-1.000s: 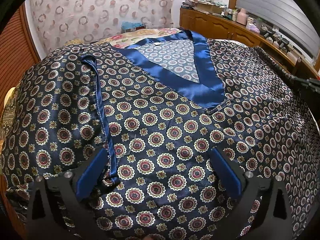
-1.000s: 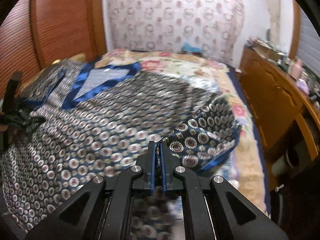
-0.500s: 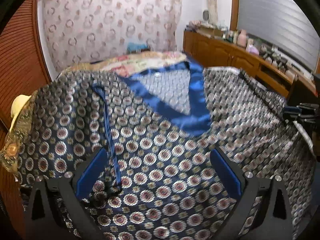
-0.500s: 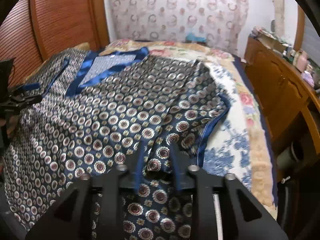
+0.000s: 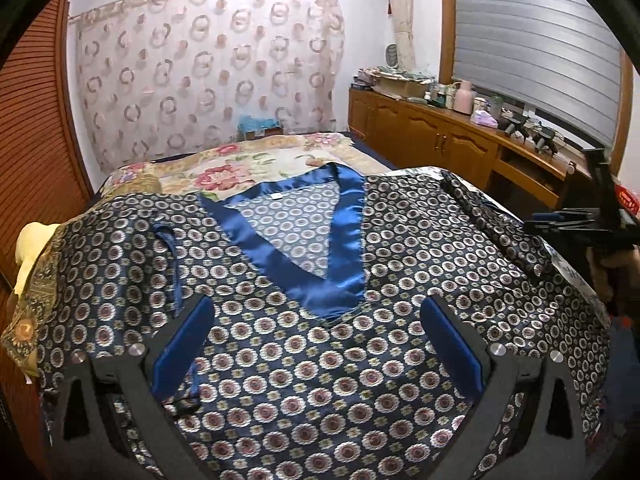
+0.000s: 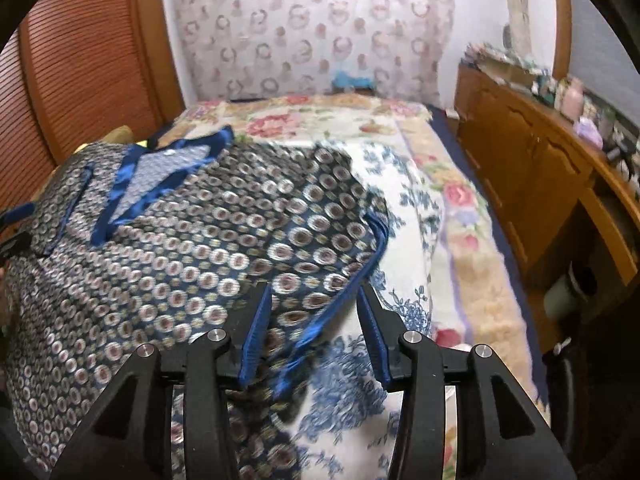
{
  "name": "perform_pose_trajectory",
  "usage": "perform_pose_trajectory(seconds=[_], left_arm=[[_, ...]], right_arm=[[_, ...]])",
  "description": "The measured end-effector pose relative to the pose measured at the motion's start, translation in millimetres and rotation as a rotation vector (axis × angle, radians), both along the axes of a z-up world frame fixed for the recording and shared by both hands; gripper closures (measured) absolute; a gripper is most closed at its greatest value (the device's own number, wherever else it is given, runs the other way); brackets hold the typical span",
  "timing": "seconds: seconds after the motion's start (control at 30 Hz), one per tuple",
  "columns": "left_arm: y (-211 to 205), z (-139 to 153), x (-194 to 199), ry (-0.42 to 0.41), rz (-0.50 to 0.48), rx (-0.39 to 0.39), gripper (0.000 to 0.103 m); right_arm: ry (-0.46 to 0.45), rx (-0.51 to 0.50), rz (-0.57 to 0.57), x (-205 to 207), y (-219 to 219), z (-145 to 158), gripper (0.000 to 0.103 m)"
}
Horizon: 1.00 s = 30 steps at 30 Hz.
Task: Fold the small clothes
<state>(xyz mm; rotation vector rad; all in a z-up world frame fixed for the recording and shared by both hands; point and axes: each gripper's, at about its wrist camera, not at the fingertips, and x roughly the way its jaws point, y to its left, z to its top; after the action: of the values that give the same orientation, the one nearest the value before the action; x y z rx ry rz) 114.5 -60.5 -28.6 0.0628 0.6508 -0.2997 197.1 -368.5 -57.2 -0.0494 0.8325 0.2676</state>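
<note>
Left wrist view: the left gripper (image 5: pixel 320 332) hangs with jaws wide apart above the navy satin medallion-print top (image 5: pixel 320 360), spread flat on the floral-quilted bed (image 5: pixel 256 164). Right wrist view only: the right gripper (image 6: pixel 316 312) jaws are opening, with the blue-trimmed sleeve (image 6: pixel 320 256) lying loose between them.

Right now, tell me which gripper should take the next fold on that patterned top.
Right, probably. The right gripper has the blue-trimmed sleeve of the patterned top between its opening jaws, at that edge. The left gripper hovers wide open over the middle of the top, gripping nothing.
</note>
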Motion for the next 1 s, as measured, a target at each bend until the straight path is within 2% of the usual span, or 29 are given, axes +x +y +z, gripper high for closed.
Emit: perform_pose_trajectory(seconds=[0.2,0.6,0.67,0.73,0.83,1.0], left_arm=[[-11.1,-1.2,1.3,-0.006,-0.018,0.025,0.000],[-10.7,-6.6,1.3,0.010,-0.008,0.042,0.000],[-9.0,-6.0,1.1,0.008,-0.004,0.040,0.000],[-7.6,-5.3,1.7,0.006,0.001,0.040,0.000],[-5.9,-5.8,4.2,0.007,0.004,0.042,0.000],[-0.4,-8.3,12.2,0.015,0.012,0.044,0.000]], right_arm=[[0.078,0.018,-0.022,25.6,-5.2,-22.6,0.058],[0.049,-0.049,0.005,30.7,5.8,-24.5,0.059],[0.044,-0.063,0.008,30.2,6.9,-24.5,0.066],[0.043,-0.061,0.015,30.8,7.0,-23.8,0.080],[0.034,-0.069,0.025,31.6,8.1,-21.6,0.094],[-0.034,-0.061,0.028,30.6,12.8,-7.1,0.097]])
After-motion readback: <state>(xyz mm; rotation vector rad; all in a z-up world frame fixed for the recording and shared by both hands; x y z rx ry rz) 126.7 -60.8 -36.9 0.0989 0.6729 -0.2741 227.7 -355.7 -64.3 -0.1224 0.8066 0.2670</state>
